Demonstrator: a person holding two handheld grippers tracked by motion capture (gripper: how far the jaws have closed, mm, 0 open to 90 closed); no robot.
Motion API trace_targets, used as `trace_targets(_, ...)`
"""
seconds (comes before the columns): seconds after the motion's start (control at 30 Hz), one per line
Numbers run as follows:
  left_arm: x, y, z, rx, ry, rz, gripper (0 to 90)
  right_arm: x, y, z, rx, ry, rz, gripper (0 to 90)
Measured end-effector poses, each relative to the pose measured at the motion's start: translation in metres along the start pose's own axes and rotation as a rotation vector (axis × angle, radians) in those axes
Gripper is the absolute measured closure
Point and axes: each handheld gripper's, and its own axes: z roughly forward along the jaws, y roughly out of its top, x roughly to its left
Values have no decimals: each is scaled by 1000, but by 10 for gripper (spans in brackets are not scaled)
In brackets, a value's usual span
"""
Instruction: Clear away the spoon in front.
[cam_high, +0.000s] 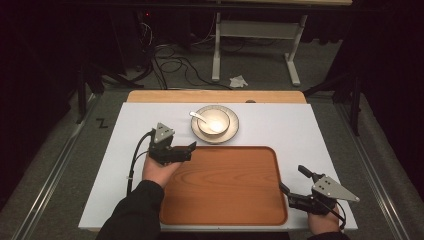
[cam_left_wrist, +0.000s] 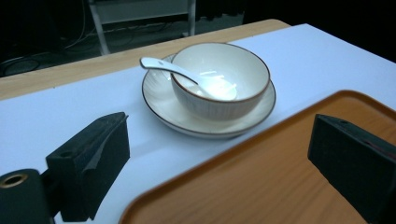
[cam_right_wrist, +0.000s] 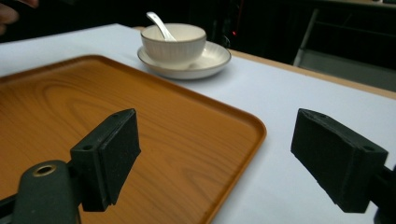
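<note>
High view: both left tongs (cam_high: 192, 146) and right tongs (cam_high: 294, 181) gape apart at the wooden tray's (cam_high: 225, 185) edges, bowl (cam_high: 214, 121) beyond the left tongs.

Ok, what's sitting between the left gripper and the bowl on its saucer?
Nothing stands there. In the left gripper view, bare white table cover runs from the open left gripper to the saucer under the bowl; the tray corner edges in beside it.

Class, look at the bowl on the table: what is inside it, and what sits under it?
Inside the bowl lies a white spoon, its handle leaning over the rim. Under the bowl sits a saucer; the saucer's centre is covered by the bowl.
</note>
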Motion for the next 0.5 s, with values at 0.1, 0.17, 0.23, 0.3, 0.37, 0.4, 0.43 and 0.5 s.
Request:
trace_targets(0.1, 6, 10, 10, 8, 14, -17, 64, -1, 1, -1, -24, 11, -3, 161)
trace_targets(0.17, 10, 15, 15, 11, 18, -29, 72, 0, 1, -1, -14, 9, -3, 162)
trace_targets(0.23, 11, 18, 18, 8, 19, -39, 77, -1, 1, -1, 3, 17, -2, 163)
trace_targets(0.3, 15, 23, 26, -1, 21, -64, 88, -2, 1, -3, -7, 32, 8, 163)
trace_targets(0.37, 16, 26, 31, 9, 28, -65, 90, -2, 2, -4, -13, 37, 15, 163)
trace_targets(0.4, 17, 27, 34, 15, 31, -63, 96, -2, 4, -5, -16, 25, 4, 163)
trace_targets(0.43, 19, 30, 41, 27, 35, -66, 98, -2, 4, -5, -12, 28, 0, 163)
trace_targets(0.5, 21, 34, 48, 35, 41, -67, 99, -1, 3, -4, -4, 29, -6, 163)
